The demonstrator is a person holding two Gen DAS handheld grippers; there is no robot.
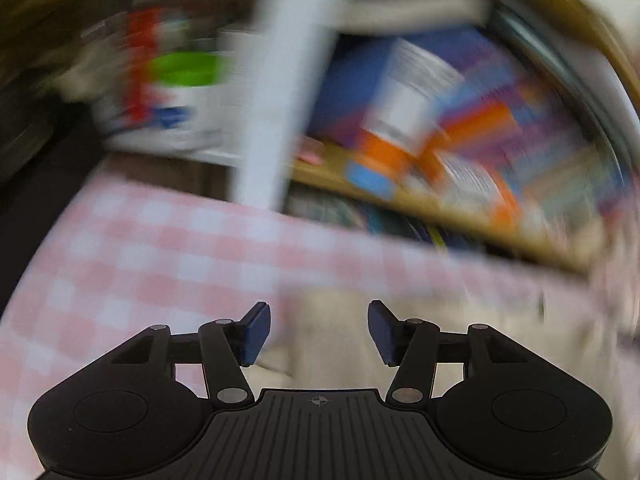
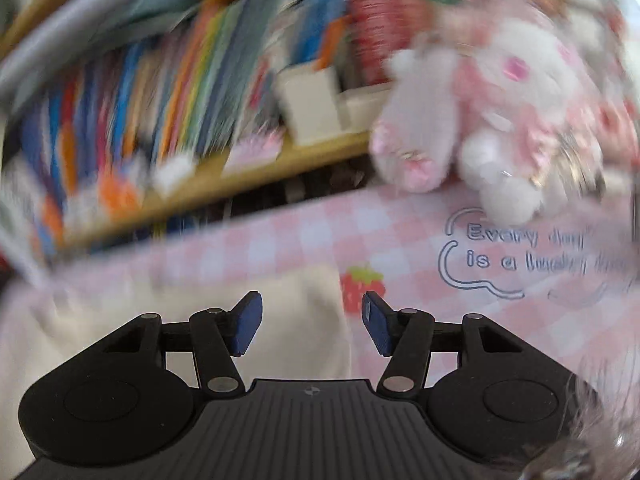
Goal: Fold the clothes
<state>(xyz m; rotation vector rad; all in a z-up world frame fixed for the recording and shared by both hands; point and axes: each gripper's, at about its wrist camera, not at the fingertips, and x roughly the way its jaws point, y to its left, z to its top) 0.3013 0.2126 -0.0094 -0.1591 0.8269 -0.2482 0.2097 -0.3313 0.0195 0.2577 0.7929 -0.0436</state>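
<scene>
Cream-coloured soft fabric garment (image 2: 280,320), plain and unpatterned, lying on pink-and-white checked tabletop cloth (image 2: 400,240), its edge blurred, just ahead of both sets of jaws. Left gripper (image 1: 319,332) with blue pads spread wide apart, holding nothing, garment (image 1: 340,328) showing pale between them. Right gripper (image 2: 312,324) likewise spread open and empty, above the garment's right edge. Red strawberry print (image 2: 362,288) just beside that edge. White-and-pink plush rabbit toy (image 2: 488,132) at the cloth's far side. Wooden bookshelf with colourful spines (image 2: 160,120) behind, heavily smeared.
</scene>
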